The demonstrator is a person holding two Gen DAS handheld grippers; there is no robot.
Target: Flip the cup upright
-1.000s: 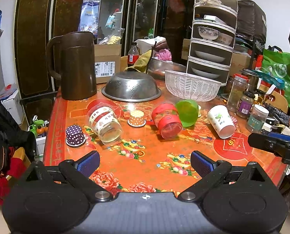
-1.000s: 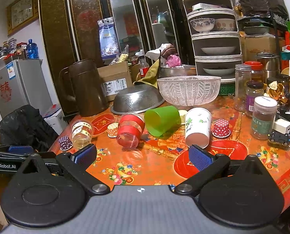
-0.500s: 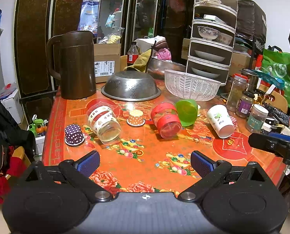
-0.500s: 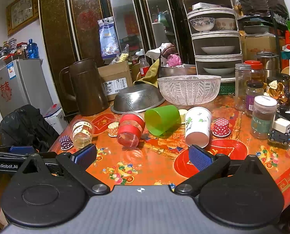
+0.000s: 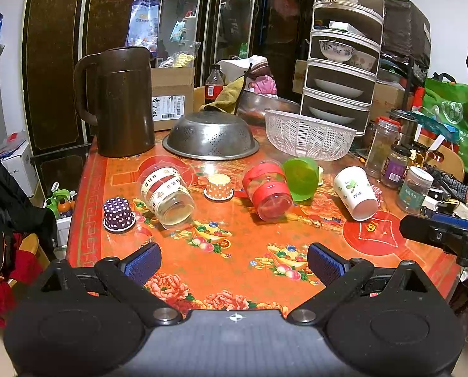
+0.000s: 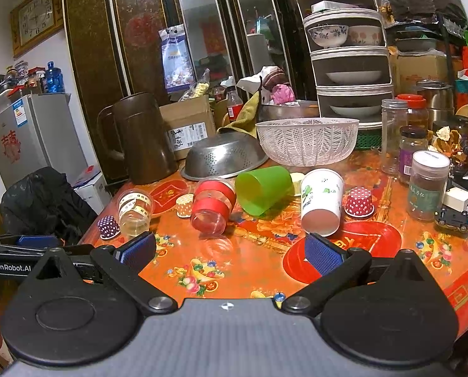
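Note:
Several cups lie on their sides on the orange table (image 5: 243, 245): a clear cup with gold bands (image 5: 166, 194) (image 6: 135, 209), a red-banded clear cup (image 5: 270, 193) (image 6: 212, 207), a green cup (image 5: 300, 177) (image 6: 263, 188) and a white paper cup (image 5: 355, 192) (image 6: 322, 201). My left gripper (image 5: 234, 262) is open and empty above the table's near edge, well short of the cups. My right gripper (image 6: 230, 253) is open and empty, its right pad close in front of the white cup. The right gripper's finger also shows in the left wrist view (image 5: 435, 235).
Small cupcake liners stand upside down: purple (image 5: 118, 214), orange (image 5: 218, 187), red (image 6: 359, 201). A brown jug (image 5: 120, 102), a steel colander (image 5: 211, 136) and a white basket (image 5: 309, 138) stand behind. Jars (image 6: 427, 185) and a dish rack (image 5: 344, 72) crowd the right side.
Nothing has visibly moved beyond a slight camera drift; both grippers stay open and the cups lie as before.

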